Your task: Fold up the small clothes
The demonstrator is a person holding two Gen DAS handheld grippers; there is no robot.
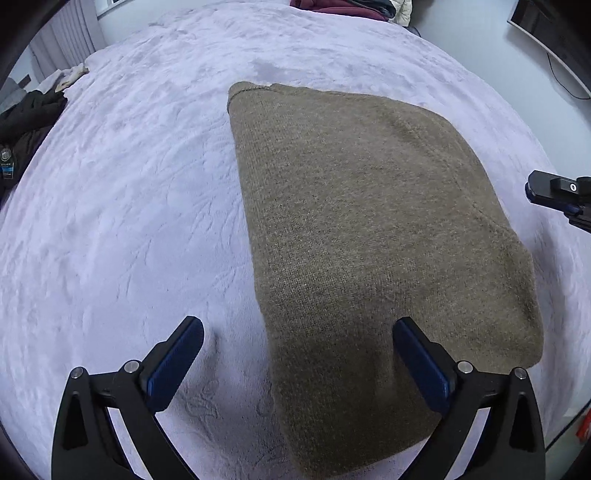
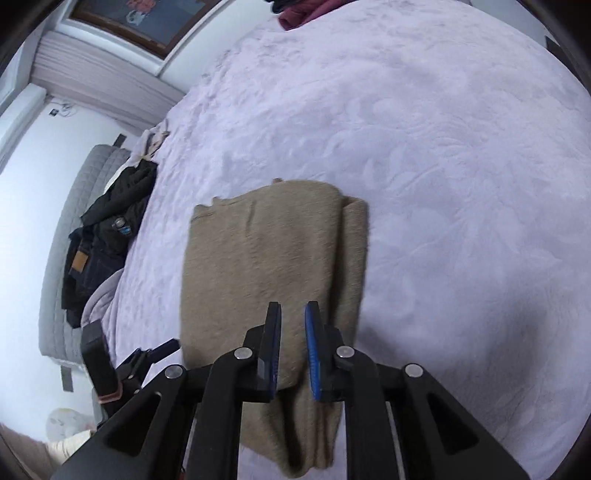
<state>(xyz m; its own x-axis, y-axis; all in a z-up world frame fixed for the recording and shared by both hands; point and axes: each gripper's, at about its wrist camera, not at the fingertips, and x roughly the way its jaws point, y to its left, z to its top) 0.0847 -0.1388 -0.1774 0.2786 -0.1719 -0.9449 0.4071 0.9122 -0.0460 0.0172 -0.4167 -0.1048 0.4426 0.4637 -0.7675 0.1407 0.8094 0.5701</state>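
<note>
A brown knitted garment [image 1: 376, 236] lies folded flat on the lilac bedspread [image 1: 122, 206]. My left gripper [image 1: 297, 332] is open wide, hovering over the garment's near left edge, one finger over the bedspread and one over the knit. My right gripper [image 2: 293, 314] shows a narrow gap between its blue pads, with the garment [image 2: 266, 258] behind and below it; whether it pinches the cloth is unclear. The right gripper also shows in the left wrist view [image 1: 557, 195] at the right edge, and the left gripper in the right wrist view [image 2: 147, 360] at lower left.
Dark clothes [image 1: 26, 122] are piled at the bed's left edge, also in the right wrist view [image 2: 110, 236], beside a grey quilted headboard [image 2: 70, 229]. Maroon clothing [image 1: 332, 7] lies at the far edge. A dark screen [image 1: 554, 33] stands at the upper right.
</note>
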